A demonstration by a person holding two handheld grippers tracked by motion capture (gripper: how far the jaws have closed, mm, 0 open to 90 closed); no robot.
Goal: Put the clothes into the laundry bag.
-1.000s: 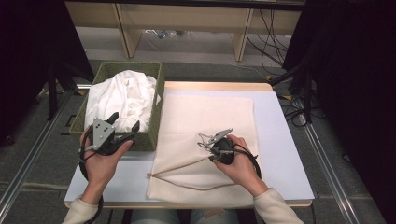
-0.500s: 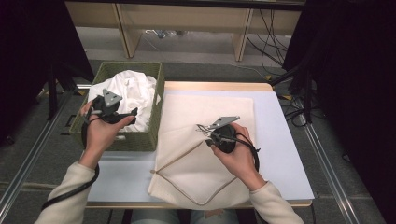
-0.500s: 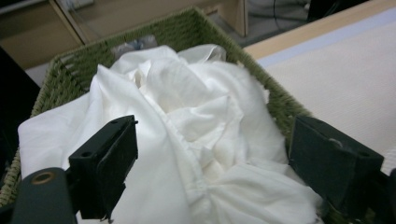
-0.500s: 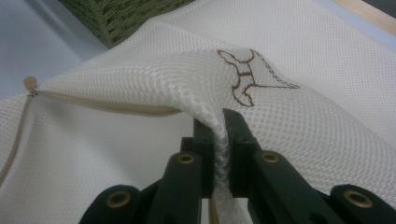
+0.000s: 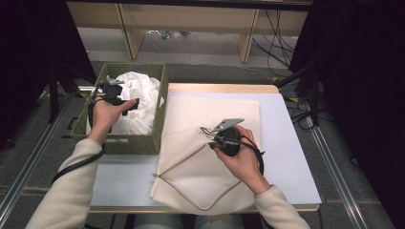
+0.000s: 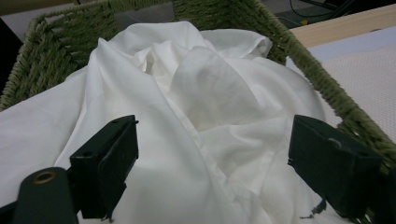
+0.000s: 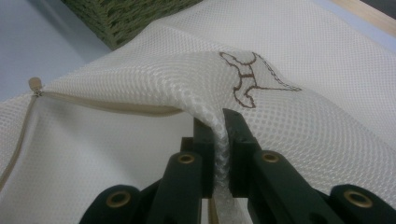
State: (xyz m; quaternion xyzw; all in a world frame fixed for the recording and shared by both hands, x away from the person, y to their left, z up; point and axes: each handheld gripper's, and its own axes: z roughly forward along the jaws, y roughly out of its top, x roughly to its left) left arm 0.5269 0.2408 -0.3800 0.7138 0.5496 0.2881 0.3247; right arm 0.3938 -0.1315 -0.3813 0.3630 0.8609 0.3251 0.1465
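A green woven basket (image 5: 129, 143) at the table's left holds a crumpled white cloth (image 5: 141, 90). My left gripper (image 5: 128, 98) hovers over that cloth (image 6: 205, 88), and its jaws have just been opening; they stand wide apart (image 6: 212, 140) with the cloth below them, unpinched. A cream mesh laundry bag (image 5: 210, 119) lies flat in the middle of the table. My right gripper (image 5: 207, 133) is shut on a fold of the bag's upper layer (image 7: 303, 116) and holds it raised (image 7: 219, 126). The bag's beige zipper (image 7: 93, 105) runs off to the left.
The bag rests on a white board (image 5: 291, 143) over a wooden tabletop. The basket's rim (image 6: 322, 88) rises close to the right of my left gripper. Shelving and cables stand beyond the table's far edge.
My left hand has travelled from the basket's near edge to over the white cloth inside it. The right gripper has lifted the pinched mesh a little higher.
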